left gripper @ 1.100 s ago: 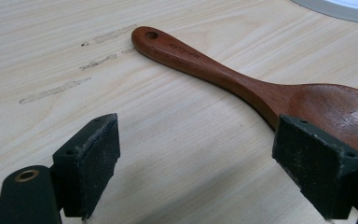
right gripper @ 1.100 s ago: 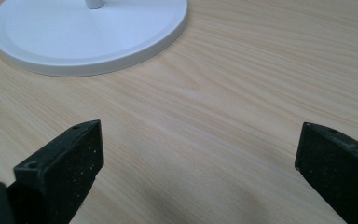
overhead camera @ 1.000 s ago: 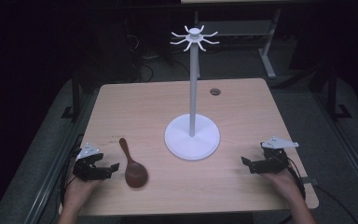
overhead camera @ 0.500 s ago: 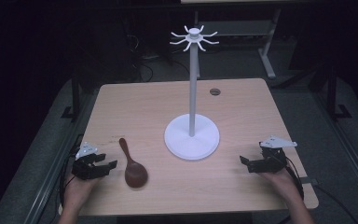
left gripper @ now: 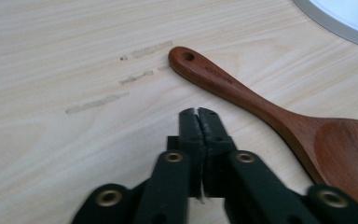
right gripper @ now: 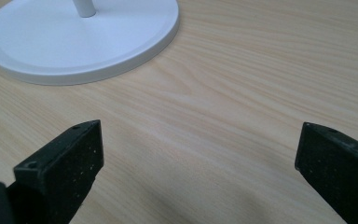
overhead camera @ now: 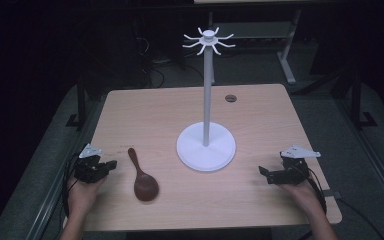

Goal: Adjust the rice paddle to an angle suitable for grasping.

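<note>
High view: wooden spoon (overhead camera: 141, 176) lies untouched on bench (overhead camera: 260, 107), white hook stand (overhead camera: 207, 112) bare. Left tongs (overhead camera: 111, 164) closed, empty; right tongs (overhead camera: 264, 173) spread wide, empty. Nothing begun.

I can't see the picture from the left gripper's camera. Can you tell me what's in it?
A brown wooden spoon lies on a light wooden table, just past the tips of the left gripper, whose two black jaws are pressed shut on nothing. The spoon's handle has a small hole at its end, and the white rim of a stand's base peeks in at the top right corner.
</note>
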`<control>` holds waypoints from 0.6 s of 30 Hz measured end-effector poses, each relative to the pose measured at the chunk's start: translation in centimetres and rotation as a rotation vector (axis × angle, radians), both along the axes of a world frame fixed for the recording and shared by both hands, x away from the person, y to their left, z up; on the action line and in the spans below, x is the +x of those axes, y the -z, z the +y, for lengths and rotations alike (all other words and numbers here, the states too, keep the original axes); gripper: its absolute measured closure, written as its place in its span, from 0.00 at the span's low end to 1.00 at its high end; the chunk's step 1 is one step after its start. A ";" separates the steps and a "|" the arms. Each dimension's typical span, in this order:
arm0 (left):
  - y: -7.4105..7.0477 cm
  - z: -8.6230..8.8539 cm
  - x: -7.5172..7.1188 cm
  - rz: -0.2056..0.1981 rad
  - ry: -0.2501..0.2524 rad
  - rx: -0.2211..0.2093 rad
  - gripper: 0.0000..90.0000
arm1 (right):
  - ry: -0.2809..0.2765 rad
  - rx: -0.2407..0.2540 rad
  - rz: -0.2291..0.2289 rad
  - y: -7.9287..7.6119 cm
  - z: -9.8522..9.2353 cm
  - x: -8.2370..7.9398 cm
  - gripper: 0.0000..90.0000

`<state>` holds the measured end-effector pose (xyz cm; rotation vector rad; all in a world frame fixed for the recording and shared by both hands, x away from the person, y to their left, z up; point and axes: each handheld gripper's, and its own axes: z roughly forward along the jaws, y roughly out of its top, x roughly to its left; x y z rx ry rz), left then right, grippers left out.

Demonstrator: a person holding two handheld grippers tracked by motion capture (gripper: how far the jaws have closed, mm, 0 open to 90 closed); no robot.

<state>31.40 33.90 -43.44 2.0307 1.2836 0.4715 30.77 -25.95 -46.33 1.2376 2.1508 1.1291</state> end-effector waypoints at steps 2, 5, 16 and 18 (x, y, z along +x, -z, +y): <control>-0.2 -0.2 0.4 -0.002 -0.001 0.021 1.00 | 0.004 0.003 -0.003 0.0 -0.1 0.0 0.01; -0.5 -0.7 1.1 -0.005 -0.001 0.036 1.00 | 0.013 0.009 -0.001 0.1 -0.2 -0.1 0.01; -1.5 -1.3 4.1 -0.046 -0.031 0.027 1.00 | 0.017 0.020 -0.014 0.1 -0.5 -0.1 0.01; -0.8 -1.3 4.7 -0.070 -0.049 0.007 1.00 | 0.015 0.020 -0.014 0.0 -0.4 -0.2 0.01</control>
